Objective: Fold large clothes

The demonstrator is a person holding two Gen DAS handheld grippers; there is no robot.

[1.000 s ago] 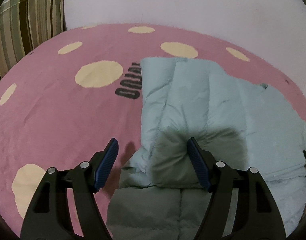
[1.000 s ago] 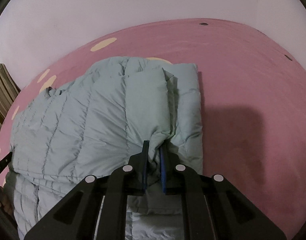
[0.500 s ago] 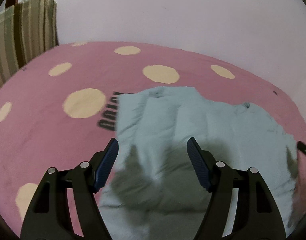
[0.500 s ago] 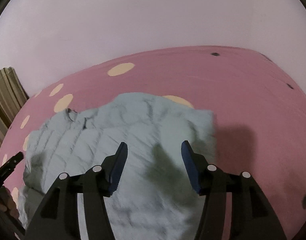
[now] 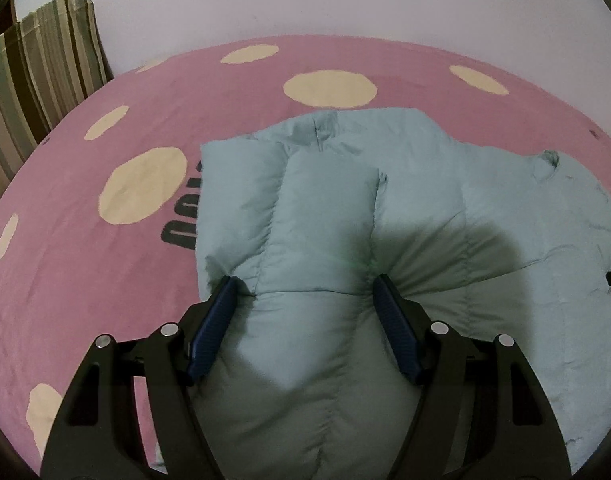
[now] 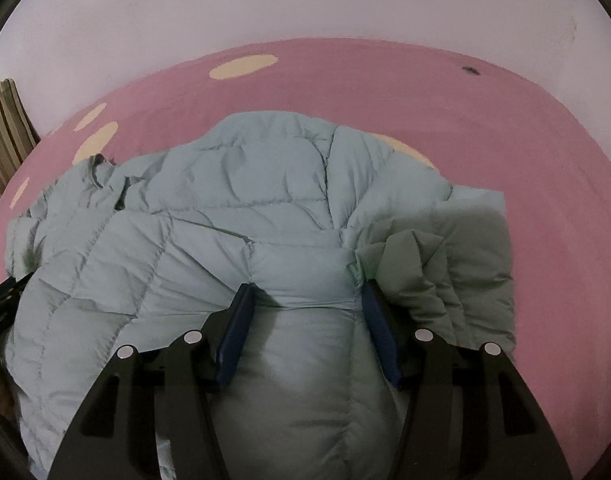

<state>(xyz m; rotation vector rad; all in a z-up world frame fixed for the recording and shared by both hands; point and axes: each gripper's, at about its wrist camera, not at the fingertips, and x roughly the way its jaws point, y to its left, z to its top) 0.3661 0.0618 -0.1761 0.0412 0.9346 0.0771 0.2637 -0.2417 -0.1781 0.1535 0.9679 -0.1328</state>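
Observation:
A pale blue-green quilted puffer jacket (image 5: 445,208) lies partly folded on the pink bed cover (image 5: 85,280). My left gripper (image 5: 304,280) is open and pushed down onto the jacket's left side. A puffy ridge of fabric bulges between its blue pads (image 5: 213,328) and creases at their tips. The jacket (image 6: 225,200) fills the right wrist view. My right gripper (image 6: 306,286) is also open, straddling a padded ridge near the jacket's right edge, where a folded layer (image 6: 445,264) lies beside it.
The pink cover with cream dots (image 6: 545,160) reaches a plain pale wall behind. A striped pillow (image 5: 45,80) stands at the far left. Dark printed letters (image 5: 179,236) peek out beside the jacket. The other gripper's tip shows at each frame's edge (image 6: 1,308).
My right gripper let go of the jacket fold and opened wide. Both grippers then moved over the jacket and sank into it, so fabric now bulges between their fingers.

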